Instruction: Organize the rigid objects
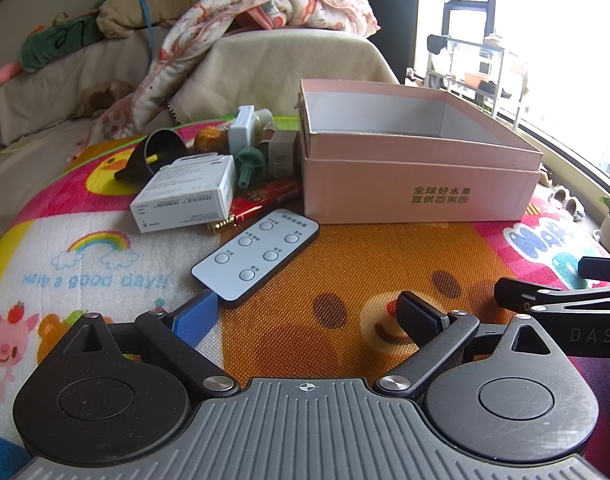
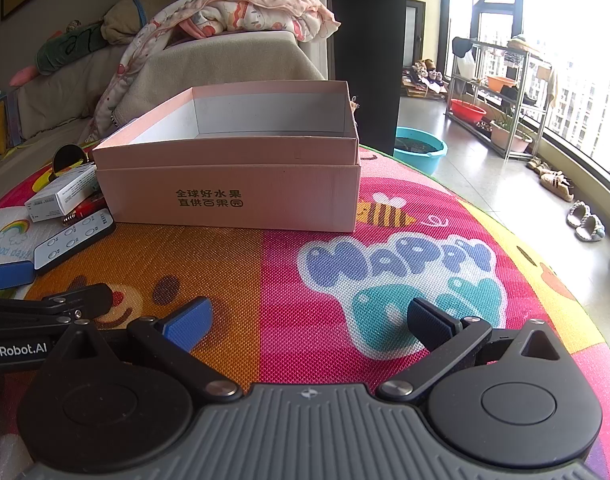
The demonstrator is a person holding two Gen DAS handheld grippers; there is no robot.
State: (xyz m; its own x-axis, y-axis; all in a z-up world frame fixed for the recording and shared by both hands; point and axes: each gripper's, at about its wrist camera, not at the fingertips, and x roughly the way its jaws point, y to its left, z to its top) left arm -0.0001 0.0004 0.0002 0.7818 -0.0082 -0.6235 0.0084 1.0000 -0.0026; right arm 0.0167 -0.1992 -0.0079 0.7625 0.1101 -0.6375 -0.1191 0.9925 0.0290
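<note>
An open, empty pink cardboard box [image 1: 421,196] [image 2: 233,196] stands on a colourful play mat. Left of it lies a pile of small rigid items: a white carton [image 1: 185,196] [image 2: 59,194], a black funnel-like cup [image 1: 157,152], a green knob [image 1: 249,164], a red pack [image 1: 261,196]. A light-blue remote [image 1: 257,254] [image 2: 75,240] lies nearest. My left gripper [image 1: 307,314] is open and empty, low over the mat just short of the remote. My right gripper [image 2: 309,324] is open and empty over the mat in front of the box.
The play mat [image 2: 345,248] covers a round surface. A sofa with blankets and soft toys [image 1: 265,52] is behind it. To the right are a floor with a teal basin [image 2: 419,152], slippers, a metal rack [image 2: 501,96] and windows.
</note>
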